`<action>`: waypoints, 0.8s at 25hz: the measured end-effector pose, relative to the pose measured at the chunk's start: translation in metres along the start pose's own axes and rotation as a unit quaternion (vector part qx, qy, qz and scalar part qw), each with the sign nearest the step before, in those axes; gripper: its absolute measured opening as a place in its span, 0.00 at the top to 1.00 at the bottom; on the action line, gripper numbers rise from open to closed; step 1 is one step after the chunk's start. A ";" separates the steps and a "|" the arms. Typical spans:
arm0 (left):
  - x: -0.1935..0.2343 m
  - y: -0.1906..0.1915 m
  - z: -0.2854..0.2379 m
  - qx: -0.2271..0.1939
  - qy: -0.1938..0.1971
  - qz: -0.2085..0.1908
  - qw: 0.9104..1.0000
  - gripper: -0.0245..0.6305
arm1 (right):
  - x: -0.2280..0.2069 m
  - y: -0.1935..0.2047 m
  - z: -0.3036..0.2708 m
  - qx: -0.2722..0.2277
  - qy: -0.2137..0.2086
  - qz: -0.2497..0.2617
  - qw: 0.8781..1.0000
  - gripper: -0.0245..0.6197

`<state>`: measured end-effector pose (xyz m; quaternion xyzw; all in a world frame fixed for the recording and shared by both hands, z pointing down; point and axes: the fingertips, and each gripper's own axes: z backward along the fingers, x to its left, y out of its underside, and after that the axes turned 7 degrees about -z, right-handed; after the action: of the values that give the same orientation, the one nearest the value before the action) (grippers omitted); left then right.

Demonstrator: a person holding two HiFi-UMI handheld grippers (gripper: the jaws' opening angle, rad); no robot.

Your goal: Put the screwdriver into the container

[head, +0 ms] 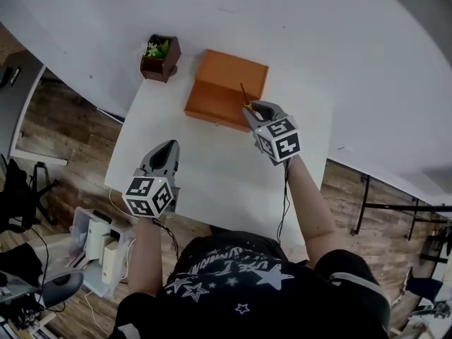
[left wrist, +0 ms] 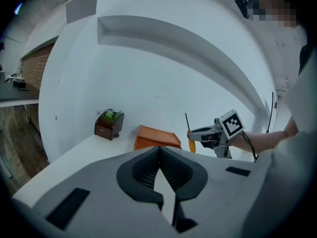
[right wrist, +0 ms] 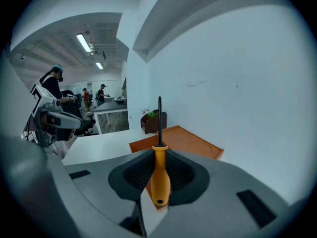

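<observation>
Head view: right gripper clamped on the screwdriver at the container's near right edge. From above only the thin dark shaft shows, reaching over the container's rim; the handle is hidden under the jaws.

Right gripper view: the orange handle stands upright between the jaw pads, butt end down and shaft pointing up. The jaw bodies cover the container's near edge, and its floor shows beyond them. How high the tool sits above the table cannot be read.

Left gripper view: left gripper clenched, its pads meeting at the tips with nothing between them. It is held low over the table's near edge, well apart from the container, whose front wall is partly cut off by the jaws. The right gripper shows beyond, with the handle hanging below it.

A planter stands just beside the container's far left corner. Its plant is too small to identify.
</observation>
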<state>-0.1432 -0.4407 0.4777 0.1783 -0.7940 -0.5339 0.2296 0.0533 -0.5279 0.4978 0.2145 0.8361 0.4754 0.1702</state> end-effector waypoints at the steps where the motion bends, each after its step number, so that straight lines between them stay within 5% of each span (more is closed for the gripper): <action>1: 0.004 0.000 -0.006 0.001 -0.001 0.002 1.000 0.93 | -0.001 -0.001 -0.009 0.006 0.000 0.017 1.000 0.83; 11: 0.038 0.007 -0.047 0.017 -0.009 0.024 1.000 0.93 | -0.002 0.022 -0.091 0.108 -0.003 0.148 0.983 0.83; 20: 0.054 0.018 -0.060 0.030 -0.018 0.036 0.999 0.93 | -0.003 0.061 -0.129 0.222 -0.017 0.104 0.969 0.83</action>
<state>-0.1556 -0.5083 0.5235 0.1464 -0.8198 -0.5041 0.2288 0.0051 -0.5944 0.6145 0.3411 0.8906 0.2895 0.0820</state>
